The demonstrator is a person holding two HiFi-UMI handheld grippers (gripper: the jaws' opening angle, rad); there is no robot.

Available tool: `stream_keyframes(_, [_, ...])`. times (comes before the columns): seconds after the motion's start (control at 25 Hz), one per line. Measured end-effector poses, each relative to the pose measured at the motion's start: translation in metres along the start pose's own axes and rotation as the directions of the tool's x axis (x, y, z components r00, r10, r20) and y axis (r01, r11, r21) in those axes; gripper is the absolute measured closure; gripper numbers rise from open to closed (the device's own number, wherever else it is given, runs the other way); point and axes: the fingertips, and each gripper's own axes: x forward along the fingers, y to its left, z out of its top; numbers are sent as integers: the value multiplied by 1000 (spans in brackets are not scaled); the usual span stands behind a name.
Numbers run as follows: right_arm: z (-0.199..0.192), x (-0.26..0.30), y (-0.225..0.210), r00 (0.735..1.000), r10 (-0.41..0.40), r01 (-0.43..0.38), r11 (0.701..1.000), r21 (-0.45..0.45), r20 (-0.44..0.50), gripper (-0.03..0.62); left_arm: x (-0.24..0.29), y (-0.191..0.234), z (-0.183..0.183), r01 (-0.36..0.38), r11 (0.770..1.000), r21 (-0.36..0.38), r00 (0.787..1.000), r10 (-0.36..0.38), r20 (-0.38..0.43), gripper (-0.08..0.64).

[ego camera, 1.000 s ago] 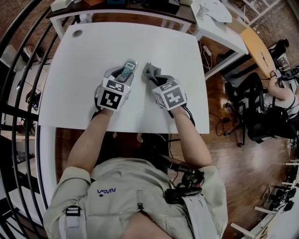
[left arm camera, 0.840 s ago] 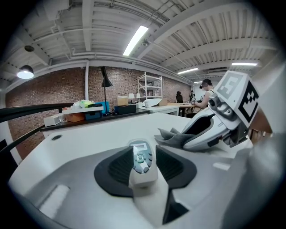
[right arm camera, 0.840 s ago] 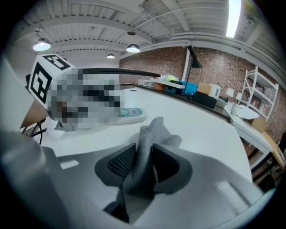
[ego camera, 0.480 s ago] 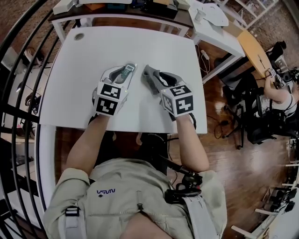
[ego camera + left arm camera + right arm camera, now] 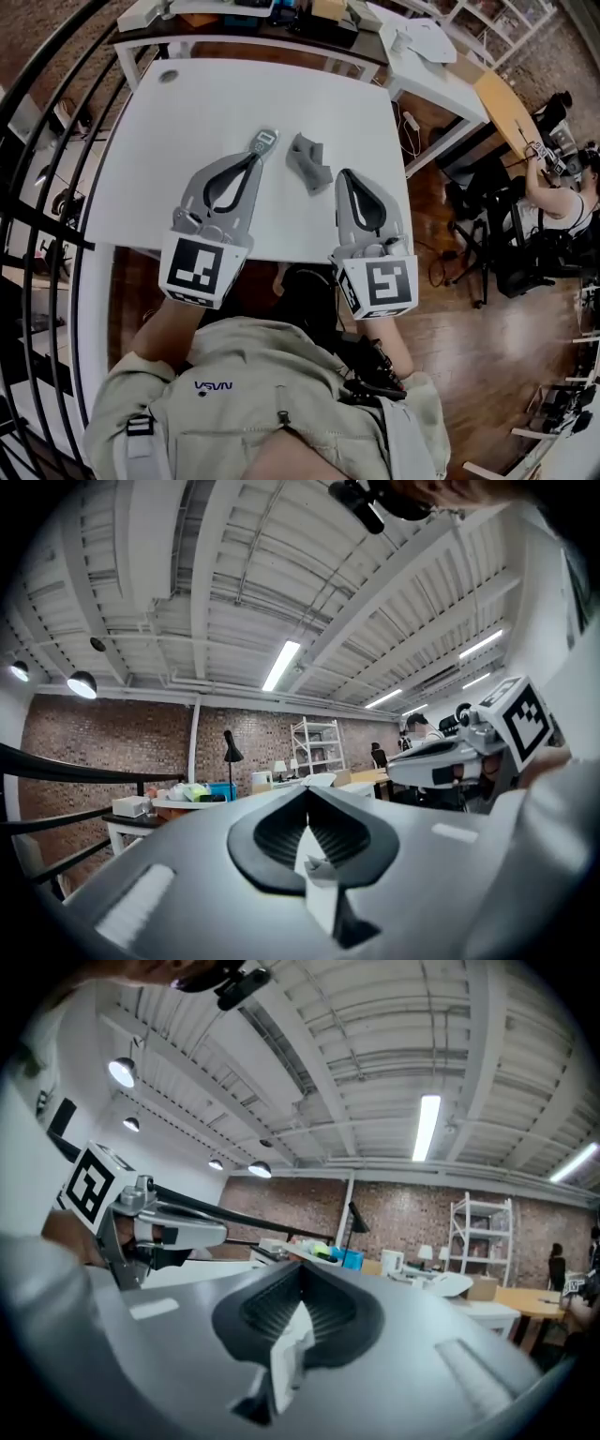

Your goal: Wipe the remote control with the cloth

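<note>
The left gripper [image 5: 253, 159] hangs above the white tabletop [image 5: 187, 103]. Its jaws have just been closing and now meet, with nothing between them. The right gripper [image 5: 345, 178] is the same: its jaws have just closed together and are empty. The remote control [image 5: 264, 142] lies on the tabletop, just past the tip of the left gripper. The grey cloth [image 5: 310, 162] lies crumpled near it, between the two grippers

The grey left gripper [image 5: 255, 159] and the grey right gripper [image 5: 345, 178] are held side by side, apart from each other, pointing level and forward. Both pairs of jaws have just closed together, with nothing between them.
</note>
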Motion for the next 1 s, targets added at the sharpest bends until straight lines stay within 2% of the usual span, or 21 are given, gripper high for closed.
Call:
stream_keyframes(0.08, [5,-16,13,1000,-3,3,1000,0,20,588,-14,-8,12,-25,1000,-14,999,25,48,560])
stream_keyframes(0.16, [6,-29,24,1000,8,-8,1000,13,26,588,-27,-18,16,-37,999,-17,997,38,61,560])
stream_keyframes(0.36, [-17,-53,39,1000,10,-7,996,93,-23,588,-62,-43,5,-53,996,-73,998,54,8,560])
stream_keyframes(0.56, [-36,-72,25,997,-37,46,988,144,-66,589,-72,-59,-15,22,999,37,997,-19,-79,560])
stream_keyframes(0.68, [-33,-75,26,997,-40,49,990,136,-68,589,-73,-60,-18,23,999,49,996,-19,-87,560])
stream_keyframes(1.0, [-26,-72,42,999,10,-4,991,132,-44,591,-80,-63,-21,8,998,56,996,-3,-94,560])
